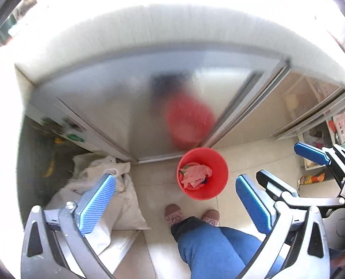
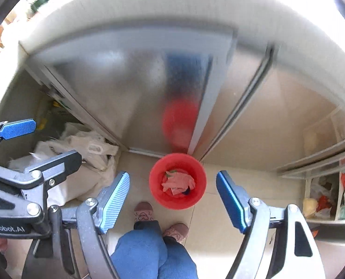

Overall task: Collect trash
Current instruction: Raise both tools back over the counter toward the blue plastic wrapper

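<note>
A red bucket (image 1: 202, 174) stands on the tiled floor below a frosted cabinet door; it also shows in the right wrist view (image 2: 177, 183). Crumpled pink trash (image 1: 195, 175) lies inside it, also seen in the right wrist view (image 2: 178, 182). My left gripper (image 1: 174, 200) is open and empty, held high above the floor, the bucket between its fingers in view. My right gripper (image 2: 172, 200) is open and empty, also high above the bucket. Each gripper shows at the edge of the other's view.
White sacks (image 1: 102, 186) lie on the floor at the left (image 2: 79, 162). The person's slippered feet (image 1: 191, 216) and blue trouser leg (image 2: 149, 251) stand just before the bucket. Open shelves with packets (image 2: 323, 200) are at the right. A white counter edge (image 1: 172, 30) runs above.
</note>
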